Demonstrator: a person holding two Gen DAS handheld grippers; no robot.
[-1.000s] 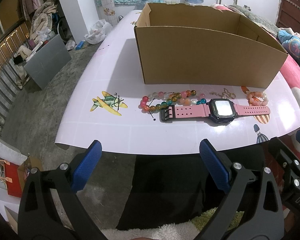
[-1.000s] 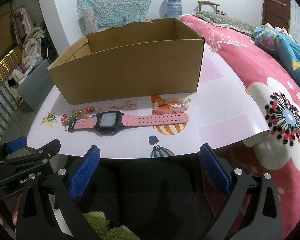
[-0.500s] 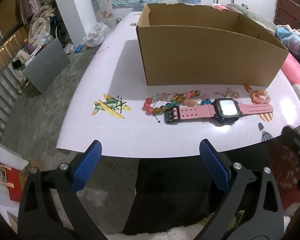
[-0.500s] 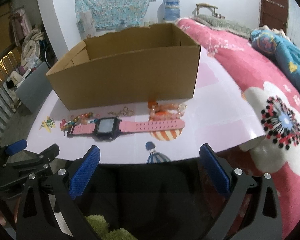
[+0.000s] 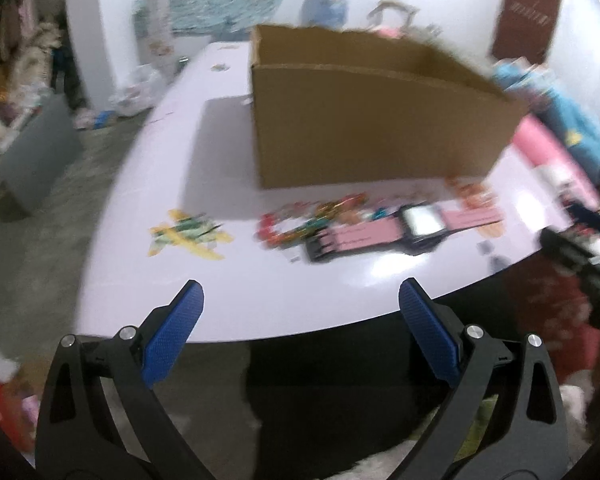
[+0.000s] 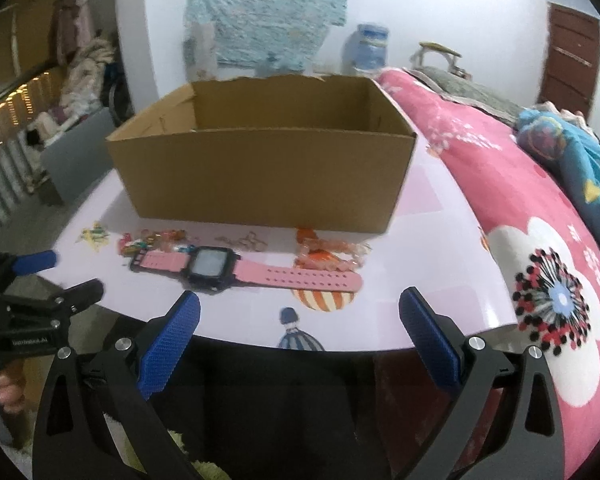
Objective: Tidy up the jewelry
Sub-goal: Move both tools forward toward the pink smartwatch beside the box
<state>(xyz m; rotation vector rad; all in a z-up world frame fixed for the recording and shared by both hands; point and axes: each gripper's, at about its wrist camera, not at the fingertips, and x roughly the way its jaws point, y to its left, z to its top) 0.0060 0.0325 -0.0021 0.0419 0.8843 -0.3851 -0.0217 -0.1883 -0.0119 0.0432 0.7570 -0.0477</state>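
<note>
A pink-strapped watch (image 6: 236, 270) with a black square face lies on the white table (image 6: 440, 248) in front of an open cardboard box (image 6: 260, 176). A multicoloured bead bracelet (image 6: 152, 240) lies at its left end, a thin gold chain (image 6: 248, 240) behind it, and an orange-pink bead bracelet (image 6: 328, 254) to the right. In the blurred left wrist view the watch (image 5: 404, 228), beads (image 5: 300, 220) and box (image 5: 372, 128) show too. My left gripper (image 5: 300, 328) and right gripper (image 6: 298, 326) are open and empty, at the table's near edge.
A pink flowered bedspread (image 6: 520, 208) with a blue blanket (image 6: 572, 156) lies right of the table. Clutter and a grey panel (image 6: 76, 148) stand at the left. Balloon (image 6: 324, 300) and plane (image 5: 188, 232) stickers mark the tabletop.
Both grippers have moved forward toward the table edge and closer to the jewelry. The left wrist view is now motion-blurred. Both stay open and empty.
</note>
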